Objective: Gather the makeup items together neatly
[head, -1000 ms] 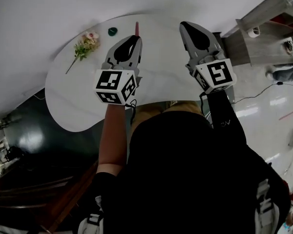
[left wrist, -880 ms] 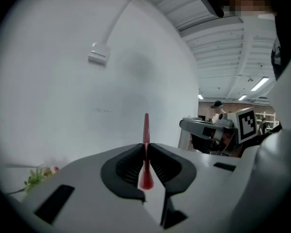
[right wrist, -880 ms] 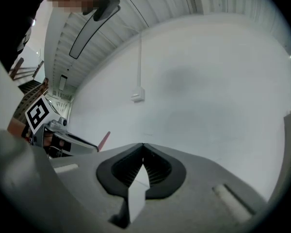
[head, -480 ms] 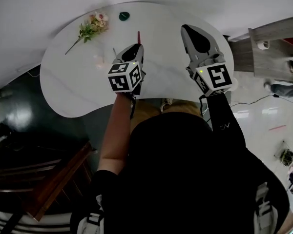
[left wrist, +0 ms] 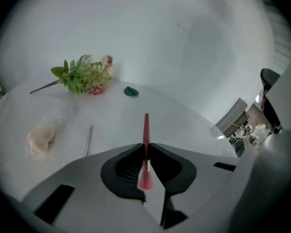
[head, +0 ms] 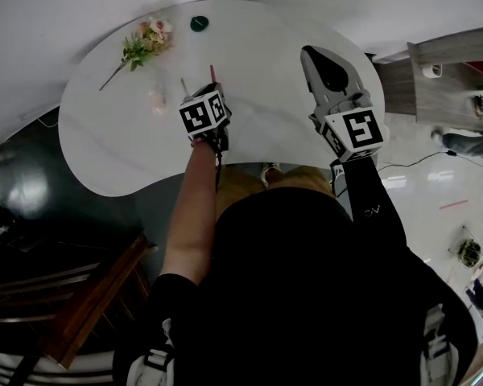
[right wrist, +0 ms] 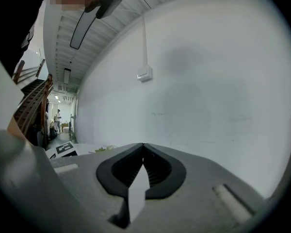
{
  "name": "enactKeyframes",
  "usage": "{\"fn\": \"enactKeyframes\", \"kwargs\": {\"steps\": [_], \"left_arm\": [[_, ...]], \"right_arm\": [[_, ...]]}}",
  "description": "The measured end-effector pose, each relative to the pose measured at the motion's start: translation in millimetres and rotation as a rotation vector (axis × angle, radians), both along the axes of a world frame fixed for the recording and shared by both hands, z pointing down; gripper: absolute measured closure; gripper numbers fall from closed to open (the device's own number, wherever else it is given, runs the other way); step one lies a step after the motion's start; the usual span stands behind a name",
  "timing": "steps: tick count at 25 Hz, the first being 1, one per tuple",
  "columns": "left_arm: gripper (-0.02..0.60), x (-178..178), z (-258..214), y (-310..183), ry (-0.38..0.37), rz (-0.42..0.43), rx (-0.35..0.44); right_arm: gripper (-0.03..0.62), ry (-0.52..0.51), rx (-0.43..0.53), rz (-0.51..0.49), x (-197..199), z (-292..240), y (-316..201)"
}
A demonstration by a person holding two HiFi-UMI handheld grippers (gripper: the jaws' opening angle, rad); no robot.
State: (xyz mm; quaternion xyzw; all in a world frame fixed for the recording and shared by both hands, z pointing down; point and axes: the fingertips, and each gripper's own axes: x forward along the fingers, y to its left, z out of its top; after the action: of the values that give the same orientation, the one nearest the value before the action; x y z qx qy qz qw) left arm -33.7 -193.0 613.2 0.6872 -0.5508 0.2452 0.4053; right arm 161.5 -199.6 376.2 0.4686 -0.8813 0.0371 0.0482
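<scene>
My left gripper (left wrist: 145, 145) is shut on a red makeup brush (left wrist: 146, 127), whose handle sticks out forward past the jaws over the white table (head: 105, 151). In the head view the left gripper (head: 210, 93) is low over the table's middle, with the brush (head: 212, 73) pointing away. Ahead and to its left lie a thin metal stick (left wrist: 88, 141), a pale pink puff (left wrist: 40, 138) and a small dark green item (left wrist: 131, 91). My right gripper (head: 311, 55) hovers at the table's right side, shut and empty (right wrist: 143, 145), facing a white wall.
A spray of artificial flowers (head: 145, 43) lies at the table's far left. A grey shelf unit (head: 435, 67) stands to the right of the table. Dark floor and a wooden stair rail (head: 88, 312) are at the left.
My left gripper has gone down and forward over the table with the red brush still in it. The right gripper has hardly moved.
</scene>
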Motion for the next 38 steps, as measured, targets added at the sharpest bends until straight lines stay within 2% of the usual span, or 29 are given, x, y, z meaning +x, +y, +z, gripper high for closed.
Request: {"fn": "enactKeyframes", "kwargs": {"steps": [3, 8, 9, 10, 15, 18, 24, 30, 33, 38], "left_arm": [[0.535, -2.3, 13.4, 0.8, -0.009, -0.013, -0.039], [0.531, -5.4, 18.9, 0.7, -0.026, -0.022, -0.051], [0.495, -4.5, 19.4, 0.8, -0.028, -0.017, -0.053], [0.472, -3.3, 19.3, 0.8, -0.027, -0.011, -0.052], [0.472, -3.5, 7.4, 0.3, -0.046, -0.002, -0.015], [0.472, -6.3, -16.4, -5.3, -0.075, 0.004, 0.047], [0.472, -8.2, -113.7, -25.5, -0.173, 0.027, 0.282], [0.472, -4.9, -199.5, -36.4, -0.242, 0.050, 0.469], [0.472, -4.7, -212.3, -36.0, -0.259, 0.062, 0.496], [0.477, -5.6, -198.0, -47.7, -0.250, 0.081, 0.466]], "right_arm": [[0.589, 0.006, -0.008, 0.005, 4.4, 5.4, 2.3], [0.589, 0.004, -0.017, 0.008, 5.9, 7.5, 7.1], [0.589, 0.001, -0.018, 0.011, 6.8, 7.7, 7.8], [0.589, 0.004, -0.016, 0.009, 6.9, 7.5, 8.4], [0.589, 0.008, -0.009, -0.002, 6.3, 6.4, 10.3], [0.589, -0.008, -0.003, 0.005, 7.7, 2.8, 9.7], [0.589, -0.024, 0.036, -0.008, 4.6, -14.8, 6.3], [0.589, -0.058, 0.076, -0.038, -1.9, -29.1, 2.1], [0.589, -0.071, 0.081, -0.041, -4.4, -32.3, 2.2], [0.589, -0.071, 0.062, 0.002, -4.4, -28.3, -11.2]]}}
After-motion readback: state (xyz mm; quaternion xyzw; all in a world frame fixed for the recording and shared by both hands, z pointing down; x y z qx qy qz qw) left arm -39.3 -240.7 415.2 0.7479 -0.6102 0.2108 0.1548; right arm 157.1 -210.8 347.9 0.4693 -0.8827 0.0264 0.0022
